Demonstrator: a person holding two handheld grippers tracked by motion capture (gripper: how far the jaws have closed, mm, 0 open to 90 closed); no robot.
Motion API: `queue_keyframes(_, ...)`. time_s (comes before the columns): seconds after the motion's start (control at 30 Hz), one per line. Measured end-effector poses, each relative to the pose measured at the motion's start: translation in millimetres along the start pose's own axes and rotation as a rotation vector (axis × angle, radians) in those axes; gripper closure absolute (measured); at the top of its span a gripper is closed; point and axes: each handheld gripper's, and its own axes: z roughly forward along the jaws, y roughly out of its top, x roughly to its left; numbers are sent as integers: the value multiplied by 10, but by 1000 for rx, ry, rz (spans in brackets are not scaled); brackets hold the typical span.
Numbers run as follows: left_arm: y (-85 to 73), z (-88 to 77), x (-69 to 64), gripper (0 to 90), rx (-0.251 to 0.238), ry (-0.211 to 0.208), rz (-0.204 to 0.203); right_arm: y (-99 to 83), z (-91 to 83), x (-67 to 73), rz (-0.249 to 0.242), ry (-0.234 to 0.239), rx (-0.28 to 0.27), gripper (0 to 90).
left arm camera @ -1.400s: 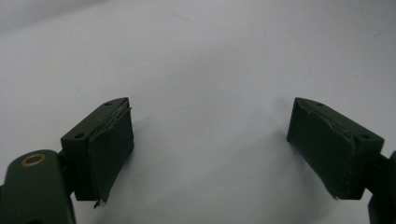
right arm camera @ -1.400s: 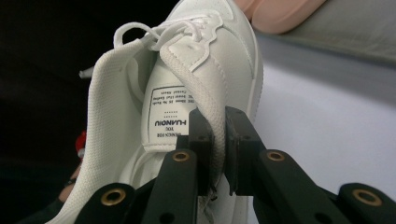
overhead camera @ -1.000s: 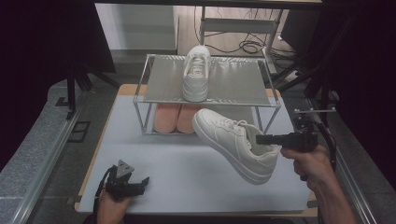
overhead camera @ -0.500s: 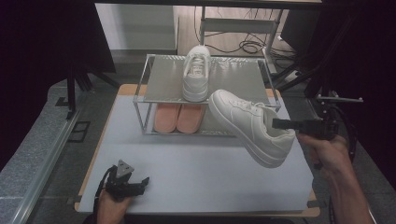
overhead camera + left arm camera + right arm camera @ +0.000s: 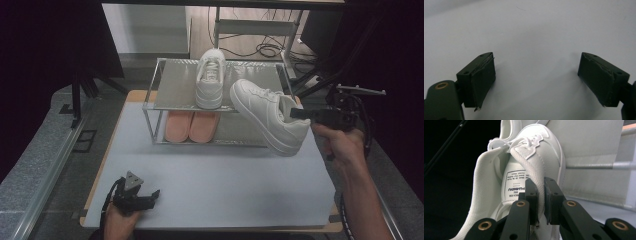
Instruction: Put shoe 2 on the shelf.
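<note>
1. I counted two white sneakers: one standing on the top shelf of the metal shoe rack, toe pointing away from me, and one held in the air at the rack's right front corner.
2. Under the top shelf, on the rack's lower level, I saw one pair of pink slippers, side by side and touching.
3. My right gripper sat just right of the rack, held roughly level and pointing left toward it, my right hand wrapped around its grip with the forearm running in from the bottom right.
4. In the right gripper view its jaws were clamped on the collar edge of the held sneaker, pinching the padded rim beside the tongue label.
5. That sneaker hung tilted, toe up toward the top shelf, heel low, clear of the table.
6. My left gripper rested low on the table, well in front of the rack's left side; the left gripper view showed its jaws wide apart with nothing between them.
7. Compared with a second earlier, the held sneaker had risen and moved back toward the rack's top shelf; the left gripper had not shifted.
</note>
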Motion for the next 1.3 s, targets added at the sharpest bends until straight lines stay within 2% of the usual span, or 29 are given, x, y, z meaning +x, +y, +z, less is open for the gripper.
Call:
queue_keyframes(0.2, 0, 0, -1, 143, -2, 0, -1, 134, 196, 7, 43, -41, -45, 826)
queue_keyframes(0.43, -1, 0, -2, 143, -2, 0, 0, 258, 462, 34, 66, -109, -72, 825)
queue_keyframes(0.8, -1, -2, -1, 144, 0, 1, 3, 407, 737, 72, 47, -209, -113, 811)
queue_keyframes(0.87, -1, -2, -2, 144, -1, 1, 3, 400, 789, 68, 48, -193, -123, 782)
queue_keyframes(0.97, -2, -3, -5, 147, -2, 2, 4, 397, 814, 112, 5, -202, -124, 740)
queue_keyframes(1.0, -2, -3, -5, 147, -2, 2, 4, 397, 808, 125, 5, -204, -120, 724)
queue_keyframes(1.07, -2, -3, -6, 147, -2, 2, 4, 391, 798, 120, -3, -180, -119, 673)
queue_keyframes(1.17, -2, -3, -6, 148, -2, 3, 4, 387, 758, 83, 16, -143, -129, 591)
queue_keyframes(1.3, -2, -3, -5, 148, -2, 2, 5, 379, 658, 45, 27, -125, -152, 566)
